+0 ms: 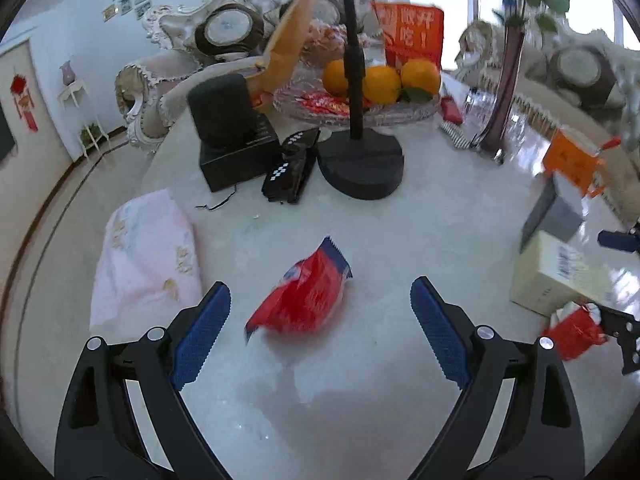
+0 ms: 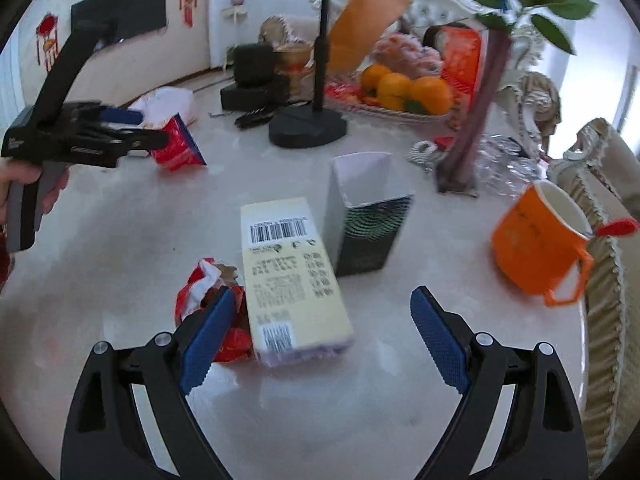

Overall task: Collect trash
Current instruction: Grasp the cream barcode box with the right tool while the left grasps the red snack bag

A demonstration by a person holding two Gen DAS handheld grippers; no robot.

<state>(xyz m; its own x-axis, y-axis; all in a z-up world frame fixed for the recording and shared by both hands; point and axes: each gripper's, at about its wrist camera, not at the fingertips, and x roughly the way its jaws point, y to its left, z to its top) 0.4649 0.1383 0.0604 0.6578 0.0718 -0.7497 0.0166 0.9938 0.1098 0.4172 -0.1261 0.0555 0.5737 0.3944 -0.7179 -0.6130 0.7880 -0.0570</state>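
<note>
A red and blue snack wrapper (image 1: 304, 294) lies on the white table just ahead of my open left gripper (image 1: 320, 308), between its blue pads. The wrapper also shows in the right wrist view (image 2: 176, 146) behind the left gripper (image 2: 116, 132). My right gripper (image 2: 322, 316) is open over a pale yellow carton (image 2: 290, 276) lying flat. A crumpled red wrapper (image 2: 208, 300) sits beside its left finger (image 2: 208, 336). The carton (image 1: 556, 276) and the crumpled wrapper (image 1: 572, 330) show at the right of the left wrist view.
An open dark box (image 2: 366, 212) stands behind the carton. An orange cup (image 2: 540, 240) sits at the table's right edge. A black stand base (image 1: 360, 164), black boxes (image 1: 236, 144), a fruit tray (image 1: 360, 100), a vase (image 2: 472, 136) and a pink tissue pack (image 1: 148, 264) are further back.
</note>
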